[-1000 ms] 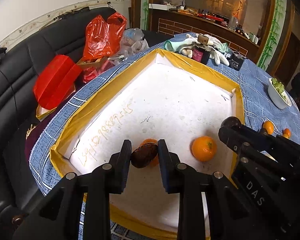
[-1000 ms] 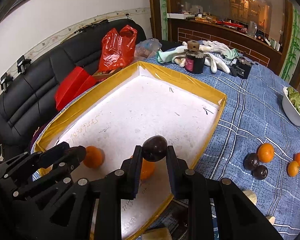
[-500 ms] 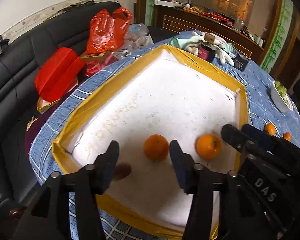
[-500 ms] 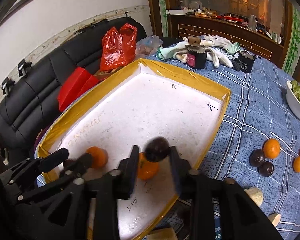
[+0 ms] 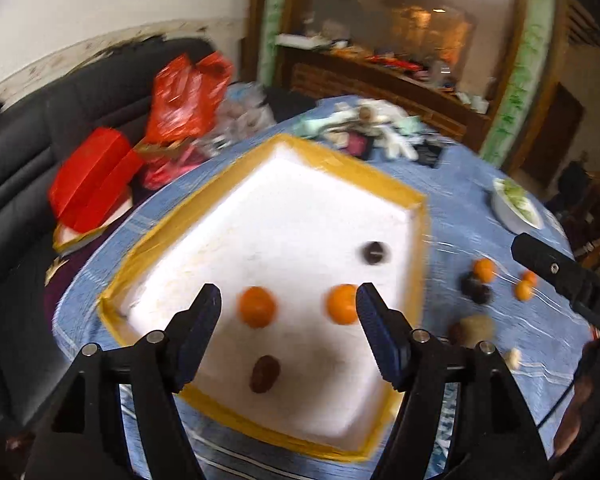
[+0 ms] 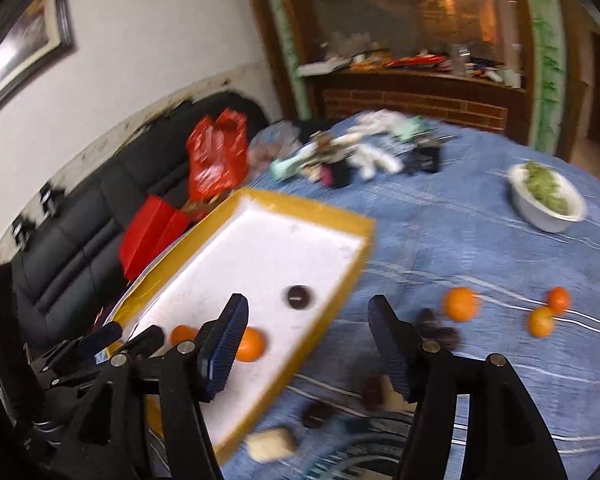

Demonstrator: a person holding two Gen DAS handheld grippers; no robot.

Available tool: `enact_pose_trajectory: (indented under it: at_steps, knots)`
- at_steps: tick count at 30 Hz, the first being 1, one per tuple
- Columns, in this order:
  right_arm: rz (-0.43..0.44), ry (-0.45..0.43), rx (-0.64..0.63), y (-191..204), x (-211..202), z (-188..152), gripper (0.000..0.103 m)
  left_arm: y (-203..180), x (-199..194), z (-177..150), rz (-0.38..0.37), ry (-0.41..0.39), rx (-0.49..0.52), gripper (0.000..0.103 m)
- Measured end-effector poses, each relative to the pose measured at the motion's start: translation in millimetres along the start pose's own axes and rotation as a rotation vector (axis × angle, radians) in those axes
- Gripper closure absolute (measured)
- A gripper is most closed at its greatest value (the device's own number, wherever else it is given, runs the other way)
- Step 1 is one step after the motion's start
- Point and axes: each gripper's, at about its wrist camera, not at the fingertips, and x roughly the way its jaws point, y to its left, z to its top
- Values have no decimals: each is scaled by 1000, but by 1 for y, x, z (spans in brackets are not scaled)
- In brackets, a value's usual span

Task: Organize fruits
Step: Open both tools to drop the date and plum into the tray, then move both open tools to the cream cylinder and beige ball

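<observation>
Blue checked cloth (image 6: pixel 460 240) is covering a round table, with a black leather sofa (image 5: pixel 28 140) curving behind it at the upper left of both views and red plastic bags (image 5: pixel 184 96) sitting on the cushions. Both pictures are smeared by motion.

A white foam tray (image 5: pixel 292 208) edged in yellow tape is lying on the cloth, its long axis running from lower left toward the upper middle in the right wrist view. Inside it, in the left wrist view, two oranges (image 5: pixel 257 306) are sitting side by side across the lower half, a round dark fruit (image 5: pixel 374 253) is resting near the right wall, and an oval dark fruit (image 5: pixel 264 373) is lying near the front edge, its long axis tilting from lower left to upper right.

The left gripper (image 5: pixel 288 328) is hanging above the tray's near end, its jaws opening wide with nothing clamped between them. The right gripper (image 6: pixel 306 344) is hovering over the tray's right rim, its jaws likewise opening and empty.

Outside the tray, at the right of the right wrist view, three loose oranges (image 6: pixel 461 304) and some dark fruits (image 6: pixel 440 330) are lying on the cloth. A white bowl (image 6: pixel 548 210) of greens is standing further up at the right.
</observation>
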Motion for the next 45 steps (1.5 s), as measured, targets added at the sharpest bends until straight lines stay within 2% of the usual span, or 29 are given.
enact_pose_trajectory:
  at_steps: [2,6,13,16,20,23,28,31,35,45]
  knots:
    - [-30,-17,12,-18,-17,-4,37,-17,-7,-6,-68,-19,53,33]
    - [-83,-28,42,-55,-42,-22,37,-45,-9,-26,-156,-12,169,33]
    - [-188,9,105,-120,-52,-68,37,-93,-3,-62,-247,14,328,33]
    - [-208,37,130,-136,-46,-84,37,-100,0,-65,-230,-23,353,33]
    - [-223,57,103,-139,-37,-98,37,-91,17,-57,-196,1,299,33]
    - [-225,60,77,-134,-31,-101,38,-92,23,-53,-197,13,315,33]
    - [-218,63,73,-132,-18,-98,39,-123,24,-53,-262,-17,422,34]
    - [-232,71,47,-131,-11,-99,40,-144,35,-50,-315,5,480,34]
    - [-247,82,8,-133,-11,-103,41,-160,47,-52,-346,24,546,34]
    - [-166,126,-10,-141,-3,-108,44,-171,66,-54,-413,92,599,34]
